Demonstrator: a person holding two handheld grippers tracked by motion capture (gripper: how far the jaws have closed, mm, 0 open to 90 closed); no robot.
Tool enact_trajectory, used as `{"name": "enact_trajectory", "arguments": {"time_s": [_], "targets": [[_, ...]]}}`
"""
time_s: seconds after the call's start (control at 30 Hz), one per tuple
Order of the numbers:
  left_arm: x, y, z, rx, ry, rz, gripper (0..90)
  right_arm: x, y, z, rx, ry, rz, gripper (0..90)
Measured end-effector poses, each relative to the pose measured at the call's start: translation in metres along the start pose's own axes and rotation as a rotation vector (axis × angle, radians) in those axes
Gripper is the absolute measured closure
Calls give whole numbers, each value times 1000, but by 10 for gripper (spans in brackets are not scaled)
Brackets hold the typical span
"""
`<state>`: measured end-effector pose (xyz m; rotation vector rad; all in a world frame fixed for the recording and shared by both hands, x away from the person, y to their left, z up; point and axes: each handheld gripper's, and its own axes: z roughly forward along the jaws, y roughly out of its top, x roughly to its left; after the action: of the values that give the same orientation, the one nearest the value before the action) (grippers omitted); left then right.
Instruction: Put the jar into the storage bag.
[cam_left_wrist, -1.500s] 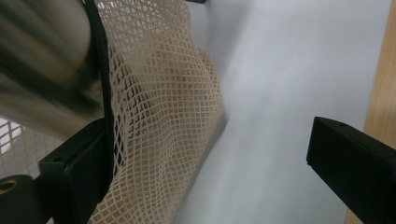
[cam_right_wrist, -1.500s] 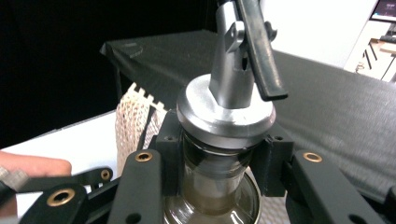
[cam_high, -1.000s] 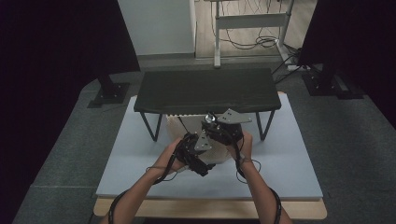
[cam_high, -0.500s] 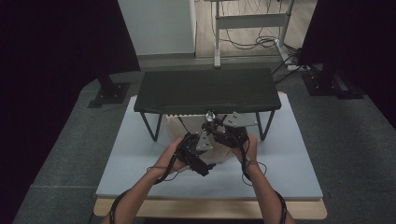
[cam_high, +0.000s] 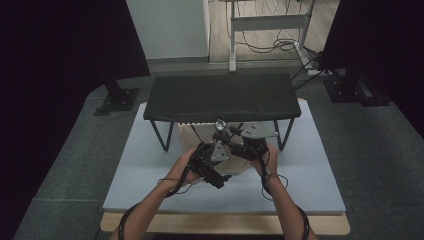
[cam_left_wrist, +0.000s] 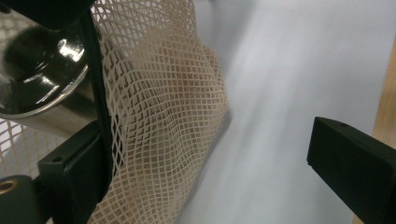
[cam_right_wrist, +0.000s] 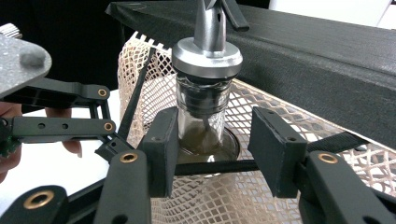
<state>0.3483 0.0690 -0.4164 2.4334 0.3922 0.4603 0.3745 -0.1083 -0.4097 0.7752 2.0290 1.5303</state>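
1. The right hand-held gripper (cam_right_wrist: 212, 149) has just been opening its jaws. A glass bottle (cam_right_wrist: 205, 119) stands between them: the left pad sits right against the glass neck, the right pad has a gap.
2. The left hand-held gripper (cam_left_wrist: 210, 163) is spread wide. One jaw lies against the black rim of a beige mesh bag (cam_left_wrist: 159, 116); the other jaw is over bare tabletop (cam_left_wrist: 289, 70).
3. The bottle stands upright inside the bag's mouth, long axis vertical, with its metal pourer spout (cam_right_wrist: 209, 23) pointing up.
4. The bag sits on the tabletop just in front of a low black bench (cam_high: 220, 95).
5. Judged step: letting go of the bottle after lowering it into the bag.
6. The next move likely calls for widening the right jaws and drawing back without tipping the bottle.
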Motion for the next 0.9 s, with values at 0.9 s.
{"name": "enact_trajectory", "arguments": {"time_s": [0.9], "targets": [[16, -29, -22, -207, 102, -149, 68, -11, -46, -54, -56, -100, 68, 158]]}}
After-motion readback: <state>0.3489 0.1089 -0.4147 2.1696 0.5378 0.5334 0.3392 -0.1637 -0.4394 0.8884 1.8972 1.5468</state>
